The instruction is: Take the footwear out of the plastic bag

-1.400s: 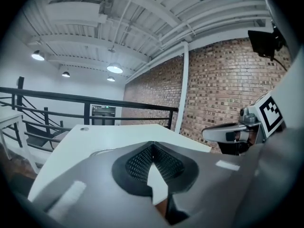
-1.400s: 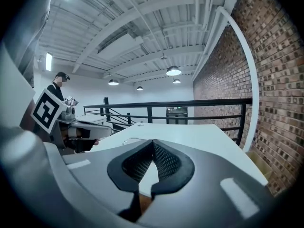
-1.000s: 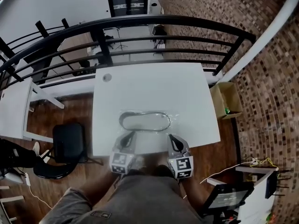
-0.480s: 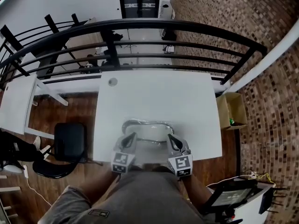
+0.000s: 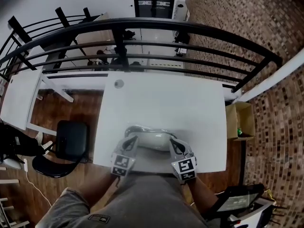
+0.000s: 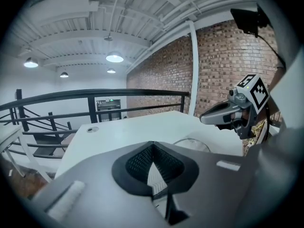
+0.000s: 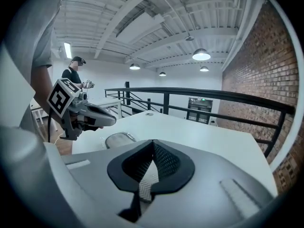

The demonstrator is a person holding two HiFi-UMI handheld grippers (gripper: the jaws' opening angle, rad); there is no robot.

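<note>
A clear plastic bag (image 5: 149,137) with a dark-rimmed, pale piece of footwear inside lies on the white table (image 5: 166,103), close to its near edge. My left gripper (image 5: 132,138) is shut and empty, just off the bag's left end. Just as empty, my right gripper (image 5: 172,141) is shut by the bag's right end. From the left gripper view the bag (image 6: 192,145) lies low ahead, with the right gripper (image 6: 209,118) above it. The right gripper view has the bag (image 7: 118,138) below the left gripper (image 7: 111,119).
A black railing (image 5: 156,25) runs along the table's far side. On the floor, a cardboard box (image 5: 240,121) stands to the right and a black chair (image 5: 70,144) to the left, beside a white side table (image 5: 16,99). A person (image 7: 75,73) stands far off.
The head view has swung, so the table sits differently in frame. The bag now lies closer between the two gripper tips. Both grippers stay shut.
</note>
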